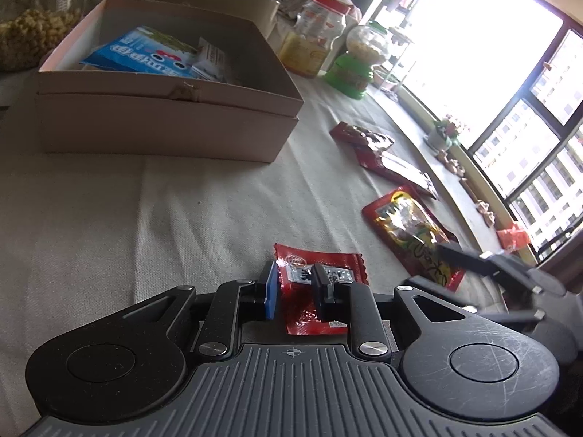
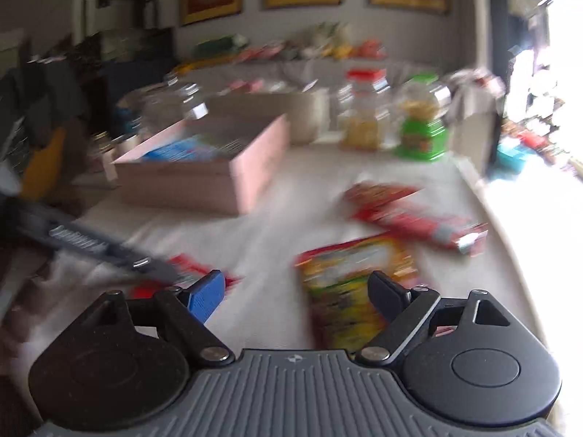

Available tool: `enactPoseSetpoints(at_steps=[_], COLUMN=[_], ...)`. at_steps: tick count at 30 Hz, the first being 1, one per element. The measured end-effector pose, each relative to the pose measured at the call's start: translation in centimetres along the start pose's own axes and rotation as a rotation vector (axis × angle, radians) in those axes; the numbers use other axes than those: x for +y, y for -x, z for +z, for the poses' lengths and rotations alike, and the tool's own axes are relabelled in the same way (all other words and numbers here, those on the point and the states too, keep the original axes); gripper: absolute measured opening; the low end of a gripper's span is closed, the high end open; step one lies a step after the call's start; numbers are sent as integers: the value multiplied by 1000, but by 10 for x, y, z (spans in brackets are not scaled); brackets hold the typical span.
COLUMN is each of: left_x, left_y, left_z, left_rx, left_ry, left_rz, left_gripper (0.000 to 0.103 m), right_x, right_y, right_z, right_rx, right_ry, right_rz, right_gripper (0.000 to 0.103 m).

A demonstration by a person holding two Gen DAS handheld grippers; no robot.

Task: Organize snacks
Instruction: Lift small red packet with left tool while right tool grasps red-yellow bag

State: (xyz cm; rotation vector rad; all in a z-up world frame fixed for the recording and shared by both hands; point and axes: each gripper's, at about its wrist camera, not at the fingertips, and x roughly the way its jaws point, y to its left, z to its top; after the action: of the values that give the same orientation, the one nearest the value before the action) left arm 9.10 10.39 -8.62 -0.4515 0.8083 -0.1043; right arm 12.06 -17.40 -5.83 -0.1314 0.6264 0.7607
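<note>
Left gripper (image 1: 293,287) jaws were clamped on one small red packet (image 1: 317,291). Right gripper (image 2: 297,296) jaws stood wide apart over bare bench (image 2: 262,233). Ahead of the left jaws: one pink box (image 1: 164,123); open cloth between. Right of them: three red packets near the bench edge.

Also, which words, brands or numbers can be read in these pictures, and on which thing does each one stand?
No text is legible with certainty.
Blue packet in the box: large white characters, upside down, unreadable.
Small red packet in the left gripper: black-and-white label, too small.
Red and yellow packet: print distorted, unreadable.
Red-lidded jar: labels too small.
Right wrist view: everything blurred.
</note>
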Motion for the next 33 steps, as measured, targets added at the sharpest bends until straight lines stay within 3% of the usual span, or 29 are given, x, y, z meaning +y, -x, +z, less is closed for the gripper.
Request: enactPoseSetpoints(at_steps=[2,6,12,20,25,33], left_x=[1,-7,-37,-60,-64,-59], left_y=[0,-1,3,-24,-21,-26], left_z=[0,-3,-3,-12,-11,-16], left_rx=[8,26,16,51,-7,6], left_ry=[18,30,-34,-46,-72,-49], left_rz=[-18,-62,-104,-160,-151,-159], left_gripper=[24,27,30,29,23,17], right_x=[11,16,3,-10,-12,-11], right_y=[-13,-14,-3,8,10,11], right_z=[-4,-6,-17,-31,-35,-37], right_rx=[66,44,31,-8,-22,-32], right_ry=[27,45,10,-32,-42,-46], right_rz=[19,-16,-45,-33,-25,-7], right_gripper=[40,40,40,41,42,55])
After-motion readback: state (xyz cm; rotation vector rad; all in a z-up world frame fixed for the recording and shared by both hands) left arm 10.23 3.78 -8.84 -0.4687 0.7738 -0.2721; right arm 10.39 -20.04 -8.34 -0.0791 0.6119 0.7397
